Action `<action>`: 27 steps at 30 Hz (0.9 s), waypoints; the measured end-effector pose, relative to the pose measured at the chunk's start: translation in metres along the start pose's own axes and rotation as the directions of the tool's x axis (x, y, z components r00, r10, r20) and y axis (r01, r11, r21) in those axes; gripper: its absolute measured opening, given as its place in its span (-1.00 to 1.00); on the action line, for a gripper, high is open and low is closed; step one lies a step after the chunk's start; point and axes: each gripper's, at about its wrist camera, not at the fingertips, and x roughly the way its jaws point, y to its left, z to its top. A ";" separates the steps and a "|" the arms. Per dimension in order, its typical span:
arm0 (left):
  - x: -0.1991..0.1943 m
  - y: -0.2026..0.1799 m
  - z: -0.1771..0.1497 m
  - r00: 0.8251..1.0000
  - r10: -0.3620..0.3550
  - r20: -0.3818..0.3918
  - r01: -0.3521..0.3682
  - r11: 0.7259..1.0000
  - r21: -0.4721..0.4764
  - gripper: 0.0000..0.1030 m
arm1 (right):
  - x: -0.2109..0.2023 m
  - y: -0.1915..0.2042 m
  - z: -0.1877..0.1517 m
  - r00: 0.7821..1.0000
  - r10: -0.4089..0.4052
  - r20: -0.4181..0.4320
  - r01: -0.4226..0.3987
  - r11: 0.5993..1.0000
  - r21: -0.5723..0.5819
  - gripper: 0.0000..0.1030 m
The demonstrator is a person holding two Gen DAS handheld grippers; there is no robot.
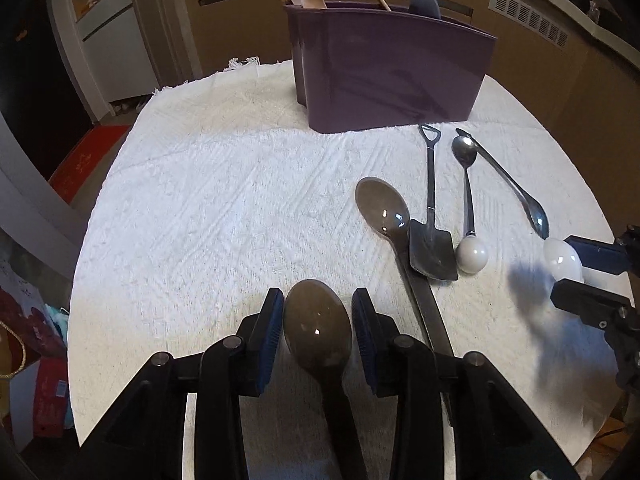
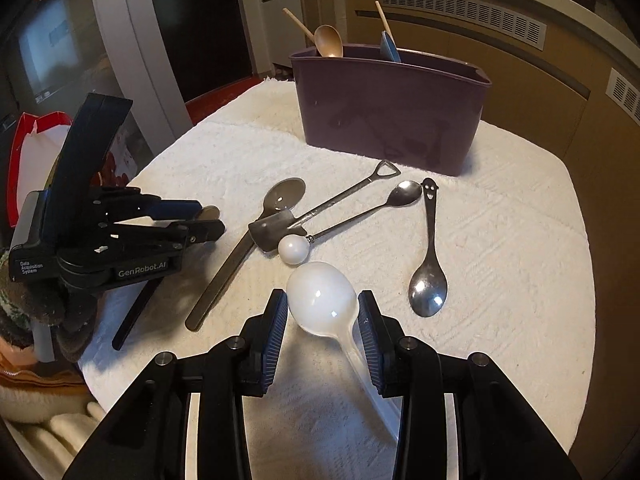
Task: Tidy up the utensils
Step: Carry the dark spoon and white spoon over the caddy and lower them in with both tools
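A purple utensil holder (image 1: 384,76) stands at the table's far side, also in the right wrist view (image 2: 388,108), with wooden utensils in it. My left gripper (image 1: 318,320) is open around the bowl of a brown plastic spoon (image 1: 318,320) lying on the cloth. My right gripper (image 2: 322,312) is open around a white plastic spoon (image 2: 320,296). Another brown spoon (image 1: 384,208), a small metal shovel spoon (image 1: 432,248), a white-knobbed teaspoon (image 1: 468,200) and a smiley-handled metal spoon (image 2: 430,280) lie between the grippers and the holder.
A white towel (image 1: 224,200) covers the round table. Its edges fall off close on the left and right. Cabinets and radiator vents stand behind. Bags and boxes (image 1: 36,360) sit on the floor to the left.
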 end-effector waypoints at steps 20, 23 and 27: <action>-0.004 -0.001 -0.007 0.998 -0.052 -0.028 0.054 0.997 0.054 -0.37 | 0.040 0.005 0.013 0.978 -0.044 -0.202 0.003 0.979 -0.203 0.16; -0.004 -0.002 -0.008 0.998 -0.054 -0.036 0.057 0.996 0.075 -0.36 | 0.040 0.003 0.014 0.971 -0.036 -0.234 -0.014 0.978 -0.207 0.11; -0.005 -0.003 -0.009 0.998 -0.059 -0.028 0.061 0.996 0.071 -0.40 | 0.036 0.010 0.012 0.968 -0.036 -0.247 -0.021 0.974 -0.225 -0.30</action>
